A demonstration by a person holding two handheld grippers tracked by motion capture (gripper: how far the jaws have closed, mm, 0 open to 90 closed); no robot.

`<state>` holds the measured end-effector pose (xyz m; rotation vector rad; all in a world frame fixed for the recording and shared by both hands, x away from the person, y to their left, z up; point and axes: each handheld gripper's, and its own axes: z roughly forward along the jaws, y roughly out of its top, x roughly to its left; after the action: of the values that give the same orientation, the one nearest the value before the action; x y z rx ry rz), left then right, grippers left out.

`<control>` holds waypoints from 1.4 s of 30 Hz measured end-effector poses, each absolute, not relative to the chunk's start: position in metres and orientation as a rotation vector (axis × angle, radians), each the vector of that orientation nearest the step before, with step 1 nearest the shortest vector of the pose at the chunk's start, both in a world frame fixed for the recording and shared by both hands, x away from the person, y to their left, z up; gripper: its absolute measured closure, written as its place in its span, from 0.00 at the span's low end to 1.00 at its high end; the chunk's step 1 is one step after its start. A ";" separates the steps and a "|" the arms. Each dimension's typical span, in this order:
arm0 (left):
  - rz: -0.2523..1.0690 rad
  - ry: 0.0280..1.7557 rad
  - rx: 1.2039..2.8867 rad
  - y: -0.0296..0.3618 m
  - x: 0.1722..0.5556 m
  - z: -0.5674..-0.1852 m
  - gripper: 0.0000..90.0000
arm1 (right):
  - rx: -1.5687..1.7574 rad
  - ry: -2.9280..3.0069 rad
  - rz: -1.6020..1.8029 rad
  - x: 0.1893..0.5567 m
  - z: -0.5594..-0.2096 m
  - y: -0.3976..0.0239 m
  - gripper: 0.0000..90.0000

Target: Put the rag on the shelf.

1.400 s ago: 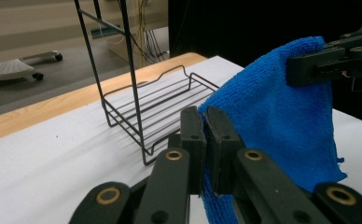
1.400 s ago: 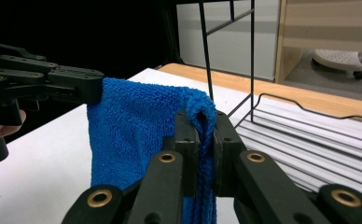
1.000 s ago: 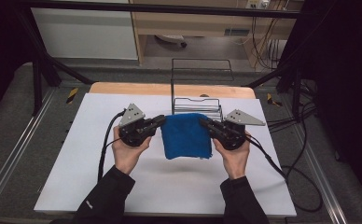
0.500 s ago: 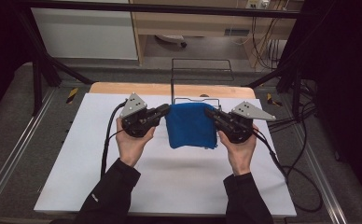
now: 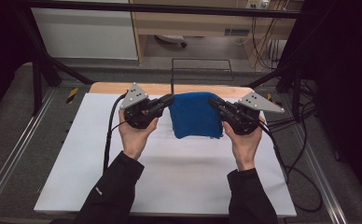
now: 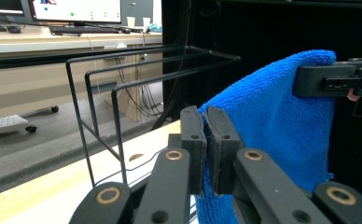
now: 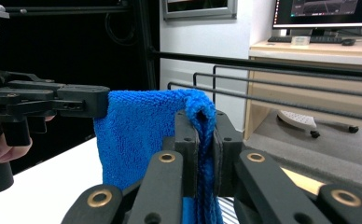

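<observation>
left tongs (image 5: 168,99), right tongs (image 5: 214,102): each clamped on blue cloth (image 5: 195,114) | black wire rack (image 5: 201,71) just behind | white table (image 5: 170,163)

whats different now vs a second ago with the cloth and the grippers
Both grippers, left gripper and right gripper, have carried the blue cloth up off the table and toward the wire rack; it now hangs between them. Unchanged: both jaws shut on its top corners, rack in place.
</observation>
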<state>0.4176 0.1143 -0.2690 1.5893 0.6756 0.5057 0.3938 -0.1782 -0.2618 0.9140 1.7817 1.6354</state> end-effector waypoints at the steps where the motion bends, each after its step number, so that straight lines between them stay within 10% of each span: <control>1: 0.510 0.675 1.587 0.114 0.418 -0.268 0.96 | 0.911 1.776 1.638 0.394 -0.260 -0.178 0.93; 42: 0.588 0.611 1.466 0.096 0.449 -0.194 0.96 | 0.841 1.620 1.660 0.420 -0.193 -0.189 0.93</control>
<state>0.4487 0.0957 -0.1943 1.4660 0.6109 0.5882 0.4196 -0.1894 -0.1928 0.8409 1.6202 1.6603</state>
